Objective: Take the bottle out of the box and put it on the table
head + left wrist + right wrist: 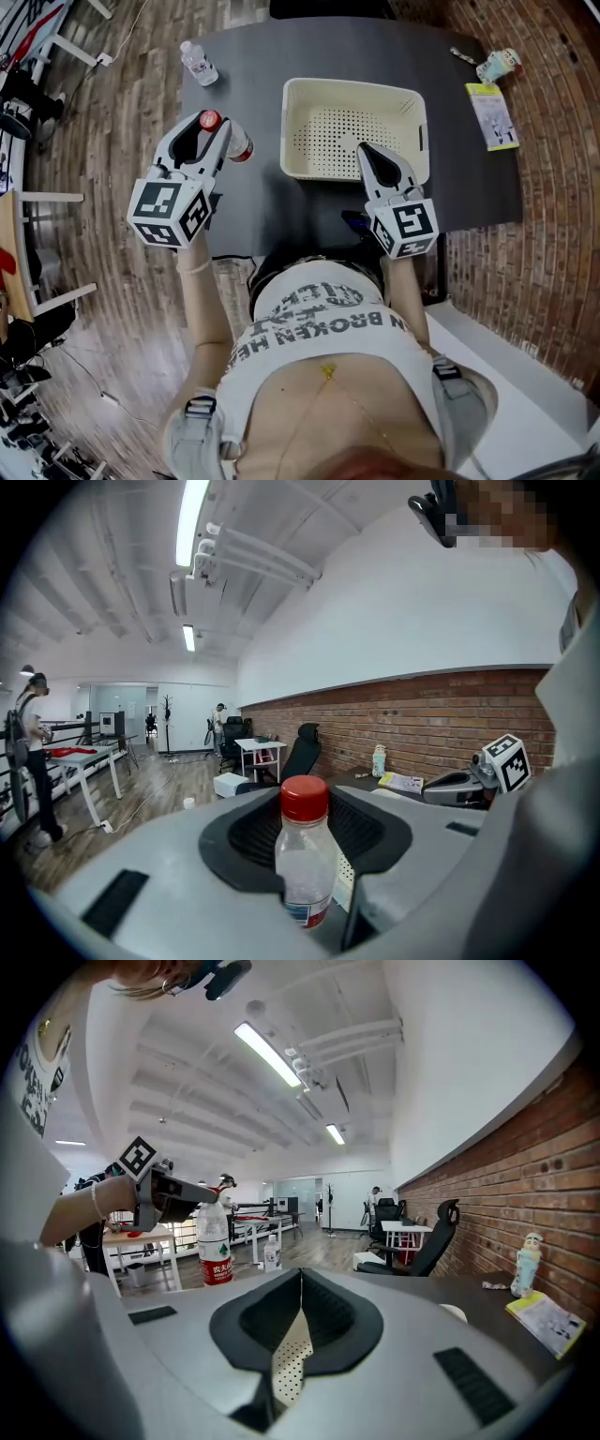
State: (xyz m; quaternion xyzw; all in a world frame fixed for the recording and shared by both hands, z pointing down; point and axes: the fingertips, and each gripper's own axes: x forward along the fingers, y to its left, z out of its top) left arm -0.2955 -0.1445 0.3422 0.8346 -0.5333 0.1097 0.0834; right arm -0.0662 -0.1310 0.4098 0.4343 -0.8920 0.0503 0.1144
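While the left hand-held gripper (208, 133) clamps the red-capped bottle (234, 142) outside the box (298, 122), over the left side of the table (281, 56), the head view shows the right hand-held gripper (368, 153) above the box's near rim. The left gripper view shows both jaws pressed on the bottle's body. The right gripper view shows its jaws shut together and empty, with the bottle in the other gripper at left.

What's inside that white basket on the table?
Only its bare, holed floor shows; the basket looks empty. The right gripper covers its near right corner, so that spot is hidden. The bottle is outside, held in the left gripper.
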